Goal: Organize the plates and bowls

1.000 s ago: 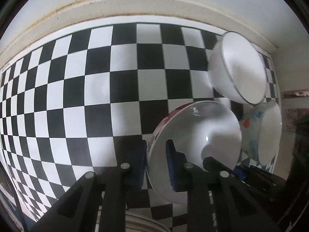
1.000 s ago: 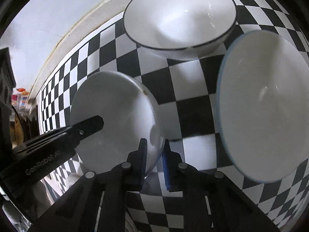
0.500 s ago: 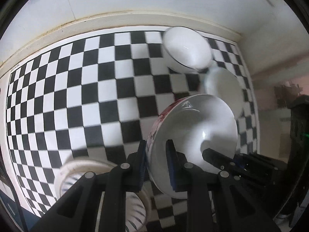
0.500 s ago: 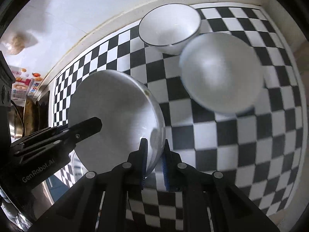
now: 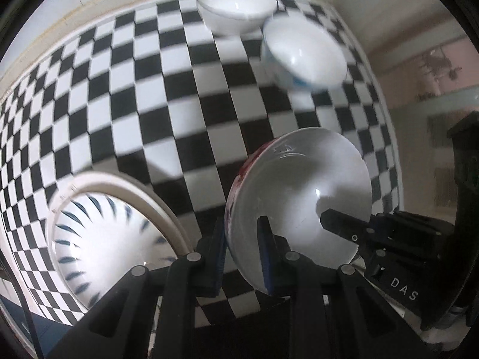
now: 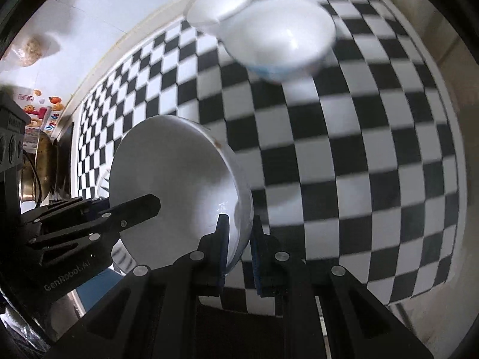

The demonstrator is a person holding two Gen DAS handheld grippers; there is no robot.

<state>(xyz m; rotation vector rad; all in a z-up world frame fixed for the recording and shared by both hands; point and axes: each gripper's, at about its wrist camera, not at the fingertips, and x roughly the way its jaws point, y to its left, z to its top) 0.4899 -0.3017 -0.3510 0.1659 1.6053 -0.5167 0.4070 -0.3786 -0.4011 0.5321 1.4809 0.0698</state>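
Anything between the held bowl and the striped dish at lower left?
Nothing visible. Both tongs, left and right, clamp the bowl at opposite rim points; only bare checkered surface shows between it and the striped dish. The two other bowls sit far back.

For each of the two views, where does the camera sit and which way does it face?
Left wrist: on the left gripper, looking steeply down at the checkered tablecloth; its fingers clamp the white red-backed bowl.
Right wrist: on the right gripper, facing down likewise; its fingers clamp that bowl's opposite rim.
Shared: bowl, tablecloth, each other's gripper.
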